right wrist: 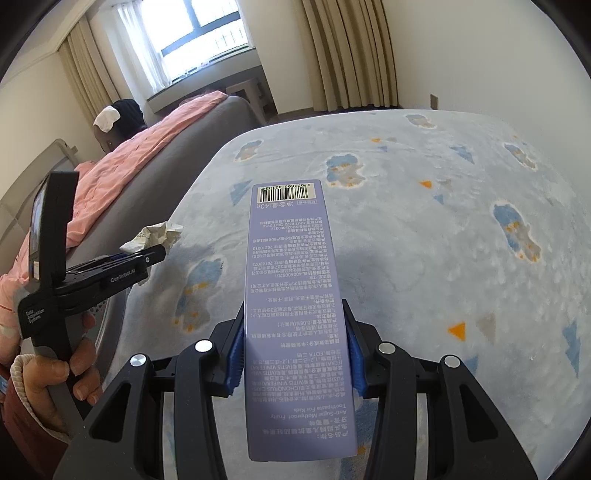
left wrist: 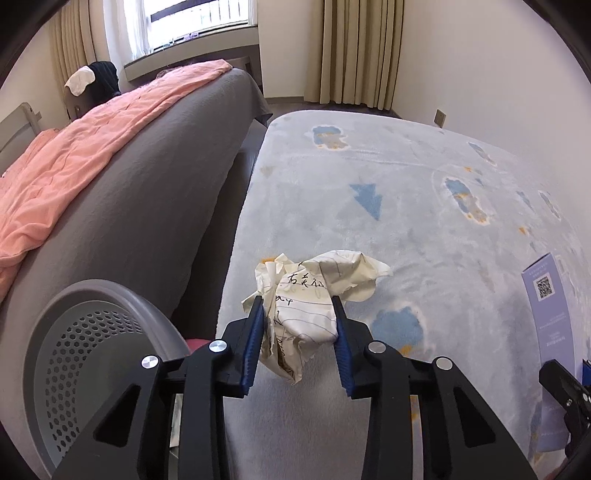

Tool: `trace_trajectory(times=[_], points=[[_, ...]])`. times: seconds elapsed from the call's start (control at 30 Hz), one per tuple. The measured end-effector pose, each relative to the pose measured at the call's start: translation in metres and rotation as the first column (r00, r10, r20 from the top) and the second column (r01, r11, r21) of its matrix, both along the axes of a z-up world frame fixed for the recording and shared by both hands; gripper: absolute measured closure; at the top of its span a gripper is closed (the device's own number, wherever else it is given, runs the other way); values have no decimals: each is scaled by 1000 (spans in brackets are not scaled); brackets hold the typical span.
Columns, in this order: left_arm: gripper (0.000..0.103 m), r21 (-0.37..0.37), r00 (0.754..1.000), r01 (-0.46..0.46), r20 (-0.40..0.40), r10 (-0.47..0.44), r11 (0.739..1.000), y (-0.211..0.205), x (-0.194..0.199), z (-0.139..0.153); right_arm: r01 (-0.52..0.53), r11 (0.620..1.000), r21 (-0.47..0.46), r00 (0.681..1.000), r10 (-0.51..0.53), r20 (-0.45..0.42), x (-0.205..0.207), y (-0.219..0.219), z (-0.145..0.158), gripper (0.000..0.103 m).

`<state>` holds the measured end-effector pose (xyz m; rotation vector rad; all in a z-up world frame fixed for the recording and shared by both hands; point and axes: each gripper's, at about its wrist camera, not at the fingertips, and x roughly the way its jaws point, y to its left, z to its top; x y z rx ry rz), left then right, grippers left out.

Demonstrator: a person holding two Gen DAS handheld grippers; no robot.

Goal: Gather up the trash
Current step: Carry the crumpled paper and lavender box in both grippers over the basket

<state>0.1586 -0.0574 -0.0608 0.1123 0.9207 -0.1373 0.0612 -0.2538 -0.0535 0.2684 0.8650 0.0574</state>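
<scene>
A crumpled sheet of lined paper with handwriting sits between the blue pads of my left gripper, and both pads press on its sides just above the pale blue rug. From the right wrist view the same paper sticks out past the left gripper's fingers, which a hand holds. My right gripper is shut on a long lilac toothpaste box, printed side up, pointing away from me. That box also shows at the right edge of the left wrist view.
A grey perforated bin stands at lower left, against the bed's grey side. A pink blanket lies on the bed. Curtains and a window are at the back wall. The rug spreads to the right.
</scene>
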Motion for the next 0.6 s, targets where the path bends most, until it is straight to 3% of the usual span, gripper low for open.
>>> trace_trajectory(times=[0.27,0.43,0.6], points=[[69,22,994,-10,110,7,1000,28,-55,32,-65,997,-42,998,66,23,-2,34,25,59],[69,27,985,-70,160,65,997,73,-81,51,-143,989,-33,989,144,41,0,74,46,59],[68,36,975,-150,169,141,988,122,-96,51,-229,972,-56,971,232,65,8,124,63,59]])
